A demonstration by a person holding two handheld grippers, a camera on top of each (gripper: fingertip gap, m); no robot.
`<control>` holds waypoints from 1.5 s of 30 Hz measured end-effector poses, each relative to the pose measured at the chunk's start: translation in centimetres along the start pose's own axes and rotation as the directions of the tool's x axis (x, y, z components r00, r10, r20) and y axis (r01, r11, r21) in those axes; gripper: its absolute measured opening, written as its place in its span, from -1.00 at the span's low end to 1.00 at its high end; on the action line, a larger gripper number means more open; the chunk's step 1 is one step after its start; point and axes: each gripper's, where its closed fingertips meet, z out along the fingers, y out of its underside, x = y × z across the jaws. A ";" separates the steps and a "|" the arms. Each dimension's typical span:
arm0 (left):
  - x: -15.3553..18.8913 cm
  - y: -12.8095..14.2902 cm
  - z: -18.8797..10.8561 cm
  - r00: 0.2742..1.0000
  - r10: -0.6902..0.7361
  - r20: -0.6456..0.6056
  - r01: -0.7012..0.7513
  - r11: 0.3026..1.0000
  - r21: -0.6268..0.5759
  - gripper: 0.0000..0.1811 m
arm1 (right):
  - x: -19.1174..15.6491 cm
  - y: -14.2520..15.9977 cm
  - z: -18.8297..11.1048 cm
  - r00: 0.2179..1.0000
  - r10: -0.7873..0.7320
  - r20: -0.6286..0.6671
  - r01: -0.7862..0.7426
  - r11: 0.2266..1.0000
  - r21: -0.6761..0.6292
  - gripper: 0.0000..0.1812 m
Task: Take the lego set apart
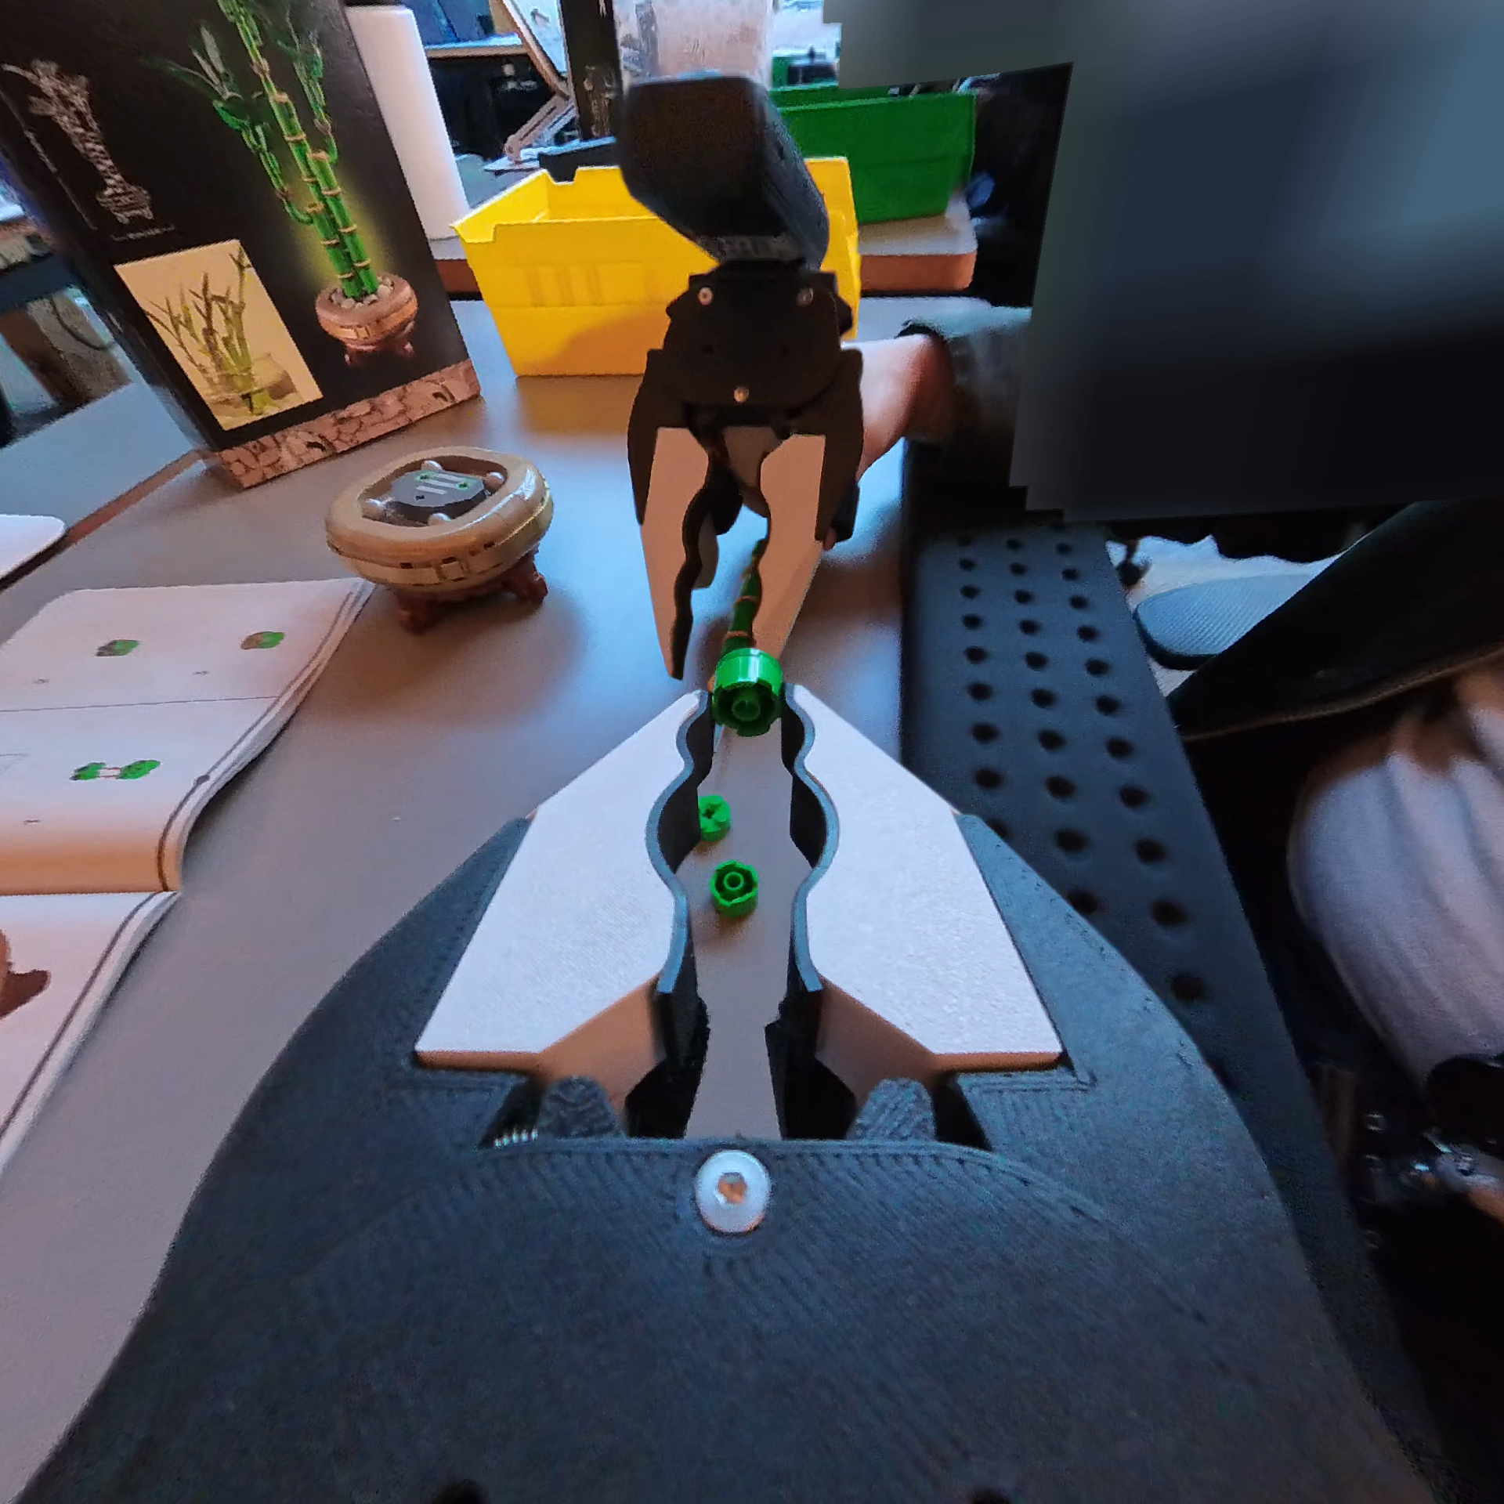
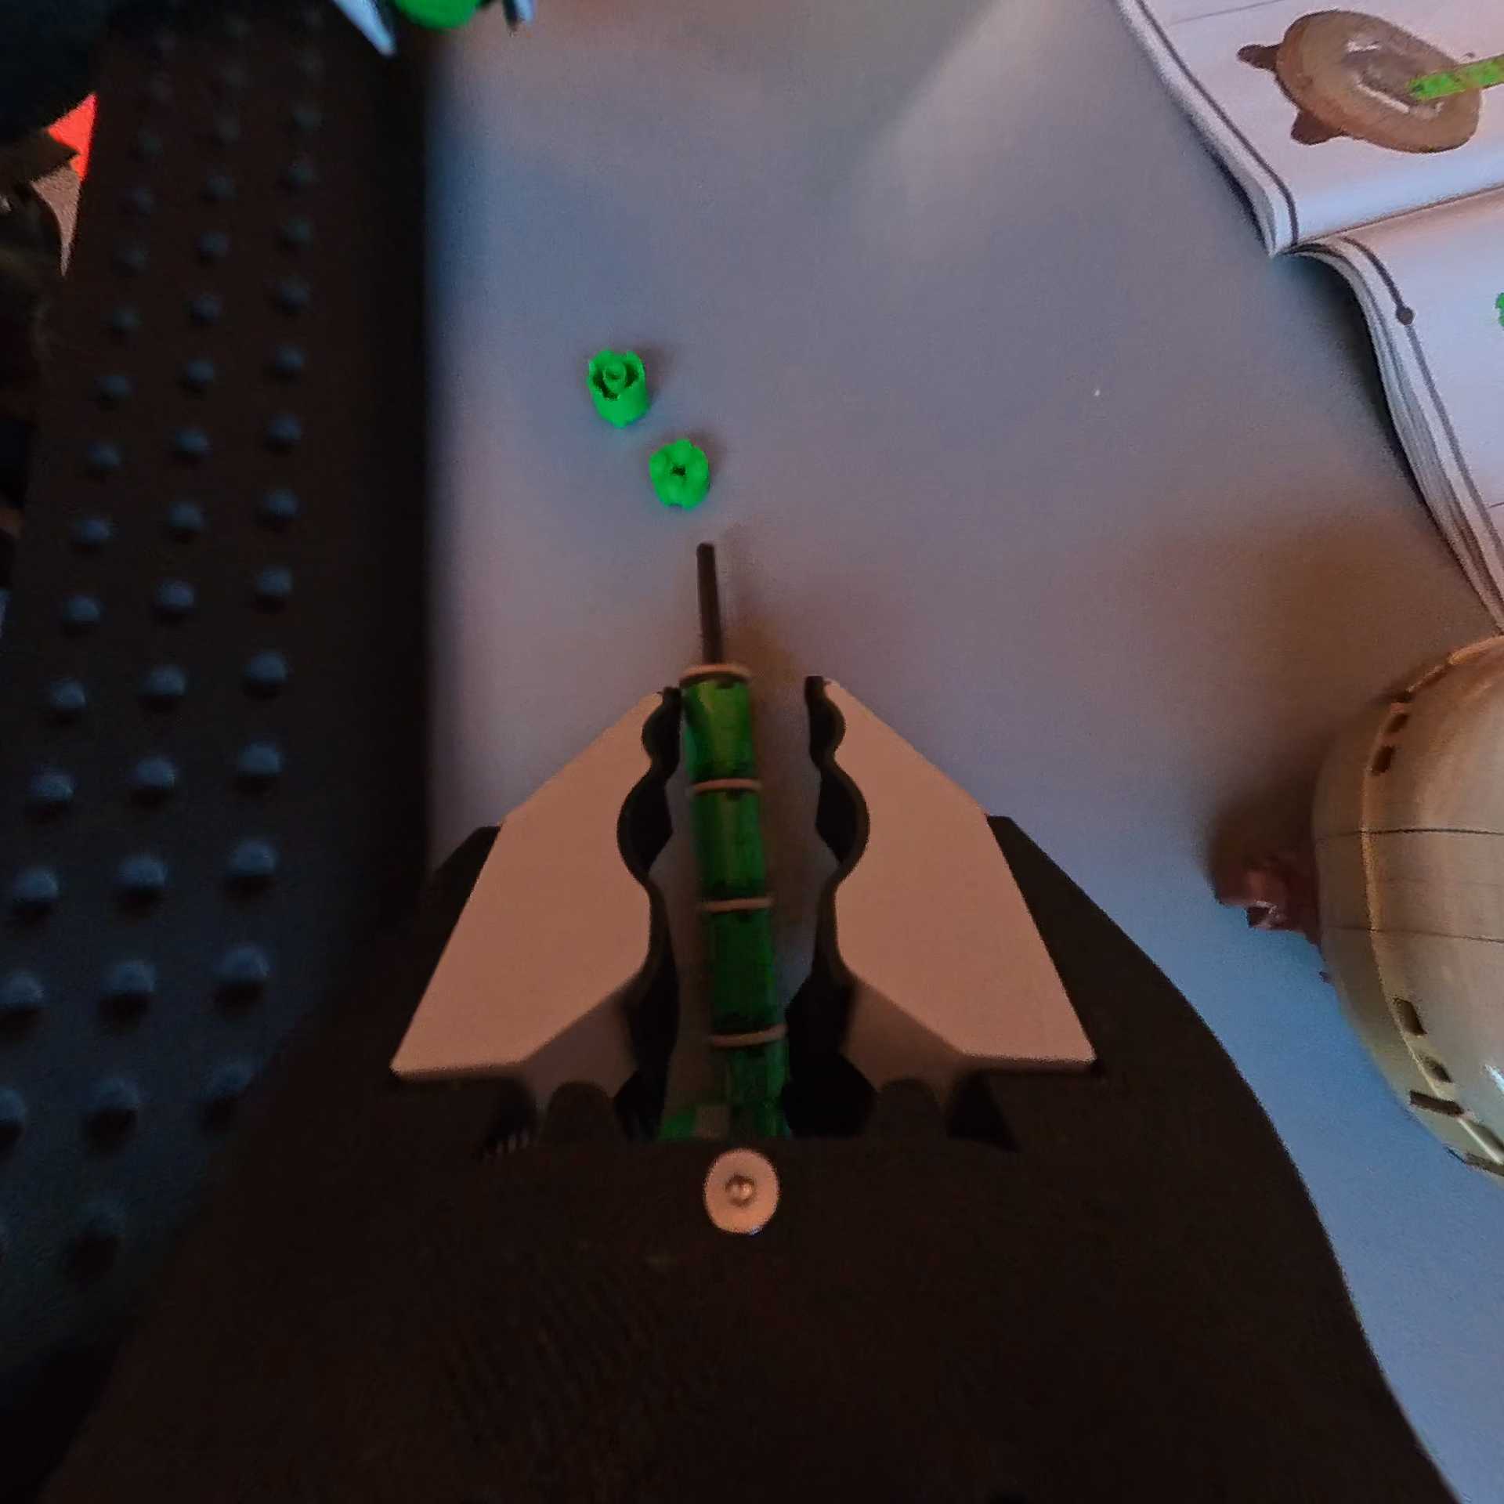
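Stalk (image 2: 728,879) light, brittle: my right tongs (image 2: 745,692) loosely apart round it, left tongs (image 1: 745,700) clamped on round green piece (image 1: 745,692)

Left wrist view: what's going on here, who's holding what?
A person is stripping a green segmented lego bamboo stalk with two handheld grippers. The right gripper has the stalk lying between its jaws, with a thin black axle sticking out of the end. The left gripper pinches a small round green lego piece at its tips. Two loose round green pieces lie on the grey table; the tan round lego pot base stands apart.
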 end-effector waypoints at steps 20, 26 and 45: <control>0.8 -1.9 0.8 1.000 0.011 0.011 -0.012 0.997 0.079 -0.85 | -5.2 -12.0 -1.6 0.730 0.300 0.614 -0.572 0.760 0.309 -0.75; 0.4 -1.7 0.9 0.997 0.046 0.056 -0.050 0.997 0.063 -0.85 | -5.0 -12.0 -1.4 0.626 0.376 0.684 -0.681 0.690 0.244 -0.77; -0.1 -1.6 0.5 0.984 0.117 0.135 -0.124 0.991 0.041 -0.85 | -4.5 -11.5 -1.2 0.635 0.408 0.656 -0.687 0.686 0.239 -0.84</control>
